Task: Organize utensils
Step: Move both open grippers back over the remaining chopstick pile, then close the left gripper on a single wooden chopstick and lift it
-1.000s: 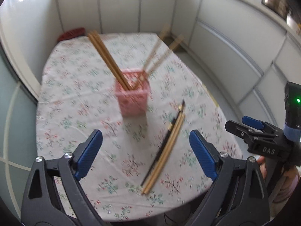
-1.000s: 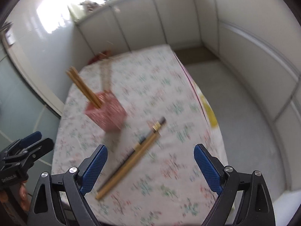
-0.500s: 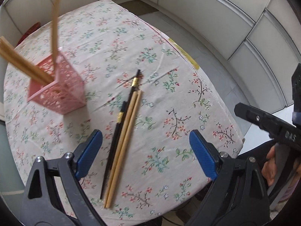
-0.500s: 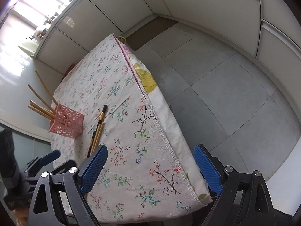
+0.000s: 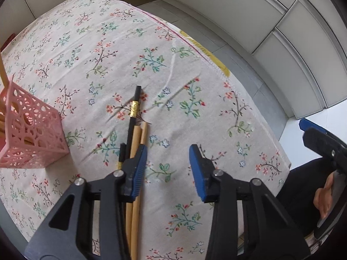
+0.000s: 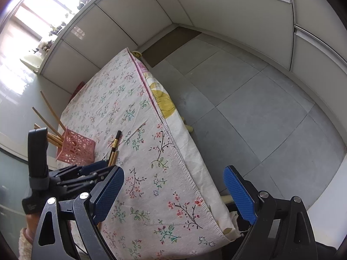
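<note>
A pink lattice holder [image 5: 28, 127] stands on the floral tablecloth [image 5: 121, 49] at the left, with several wooden chopsticks [image 6: 51, 125] leaning in it. Loose chopsticks lie beside it: a black pair with gold bands [image 5: 134, 110] and a wooden pair [image 5: 138, 138]. My left gripper [image 5: 168, 169] is open and low over the cloth, its left finger [image 5: 138, 166] over the loose chopsticks, the gap just right of them. My right gripper [image 6: 173, 195] is open and empty above the table's near corner. The left gripper also shows in the right wrist view [image 6: 86, 173].
The table's right edge [image 6: 173, 149] drops to a grey tiled floor [image 6: 249, 108]. White cabinet fronts [image 6: 216, 17] line the walls. A red object [image 5: 8, 40] lies at the table's far left corner.
My left gripper has dropped lower and closer to the loose chopsticks, and its jaws have narrowed. My right gripper has stayed off the table's right edge.
</note>
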Action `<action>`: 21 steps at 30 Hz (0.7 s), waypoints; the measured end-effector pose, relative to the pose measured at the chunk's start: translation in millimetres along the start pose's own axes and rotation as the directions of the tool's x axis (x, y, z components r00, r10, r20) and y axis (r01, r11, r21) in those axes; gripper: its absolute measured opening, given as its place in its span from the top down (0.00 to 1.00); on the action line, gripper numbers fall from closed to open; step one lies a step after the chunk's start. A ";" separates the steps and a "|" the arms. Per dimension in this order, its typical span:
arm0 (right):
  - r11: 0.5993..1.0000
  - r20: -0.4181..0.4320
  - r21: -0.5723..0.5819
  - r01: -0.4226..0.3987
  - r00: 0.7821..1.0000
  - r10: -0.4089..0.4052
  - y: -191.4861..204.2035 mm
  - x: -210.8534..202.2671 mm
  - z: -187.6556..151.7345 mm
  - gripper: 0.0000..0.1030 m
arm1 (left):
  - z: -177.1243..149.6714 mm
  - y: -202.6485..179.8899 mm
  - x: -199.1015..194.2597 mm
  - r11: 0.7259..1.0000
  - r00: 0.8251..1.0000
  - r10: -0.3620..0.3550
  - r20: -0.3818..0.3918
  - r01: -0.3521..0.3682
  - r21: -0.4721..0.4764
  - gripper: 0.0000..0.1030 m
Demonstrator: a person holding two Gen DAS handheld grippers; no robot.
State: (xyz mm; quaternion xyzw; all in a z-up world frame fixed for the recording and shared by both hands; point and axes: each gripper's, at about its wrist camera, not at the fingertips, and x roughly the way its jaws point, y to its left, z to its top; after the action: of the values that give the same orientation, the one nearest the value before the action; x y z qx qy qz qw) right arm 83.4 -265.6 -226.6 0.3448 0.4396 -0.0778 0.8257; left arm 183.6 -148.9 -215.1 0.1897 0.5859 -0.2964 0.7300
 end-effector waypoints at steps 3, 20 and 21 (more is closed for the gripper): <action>1.000 -0.007 -0.014 0.007 1.000 -0.007 3.6 3.4 -0.8 0.09 | 6.0 4.7 7.2 1.000 1.000 0.022 -0.020 -0.022 -0.002 0.65; 1.000 -0.001 -0.002 0.012 1.000 -0.012 2.1 3.9 -0.1 0.08 | 10.2 3.9 14.9 0.998 0.999 0.038 -0.039 -0.039 -0.044 0.60; 1.000 -0.005 -0.003 0.012 1.000 -0.012 2.3 4.6 -0.2 0.08 | 11.3 4.7 18.1 0.998 0.998 0.037 -0.045 -0.038 -0.040 0.60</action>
State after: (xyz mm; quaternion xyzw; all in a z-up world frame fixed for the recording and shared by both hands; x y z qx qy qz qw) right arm 87.1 -262.9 -229.0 0.3413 0.4438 -0.0811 0.8246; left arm 197.5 -156.2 -230.1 0.1922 0.6040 -0.2665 0.7261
